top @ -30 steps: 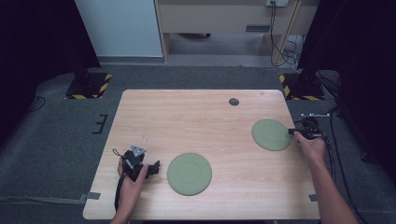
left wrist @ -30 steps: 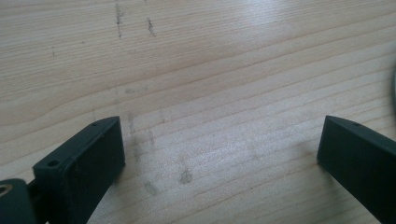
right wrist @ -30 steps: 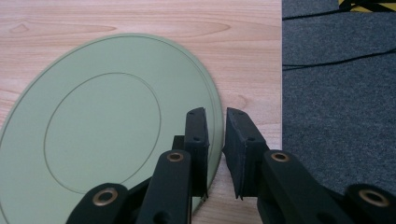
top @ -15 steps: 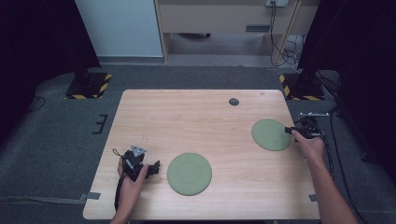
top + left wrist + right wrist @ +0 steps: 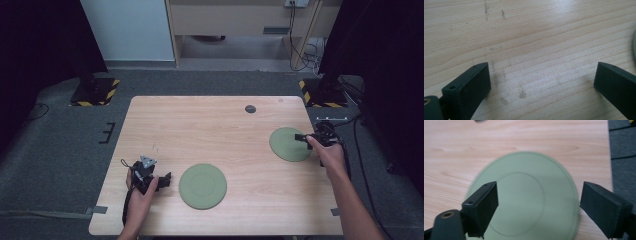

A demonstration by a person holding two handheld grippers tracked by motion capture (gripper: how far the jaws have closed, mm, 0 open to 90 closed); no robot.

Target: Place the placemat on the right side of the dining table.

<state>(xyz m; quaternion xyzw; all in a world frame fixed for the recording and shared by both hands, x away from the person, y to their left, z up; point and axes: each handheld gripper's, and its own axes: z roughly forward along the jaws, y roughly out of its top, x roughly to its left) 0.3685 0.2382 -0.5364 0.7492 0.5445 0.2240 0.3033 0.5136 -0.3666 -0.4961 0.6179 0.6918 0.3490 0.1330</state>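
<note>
The right gripper (image 5: 301, 138) sits at the right edge of the table (image 5: 210, 125), over the rim of the right green plate (image 5: 290, 145); its jaws have just been opening and now stand wide apart above the plate (image 5: 524, 195), pressing on nothing. The plate lies flat near the table's right edge. The left gripper (image 5: 162, 181) rests near the front left, released, jaws spread over bare wood, just beside the second green plate (image 5: 202, 186), apart from it

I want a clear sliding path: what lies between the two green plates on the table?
Nothing: in the high view, bare wood of the table separates the near plate from the right plate.
</note>
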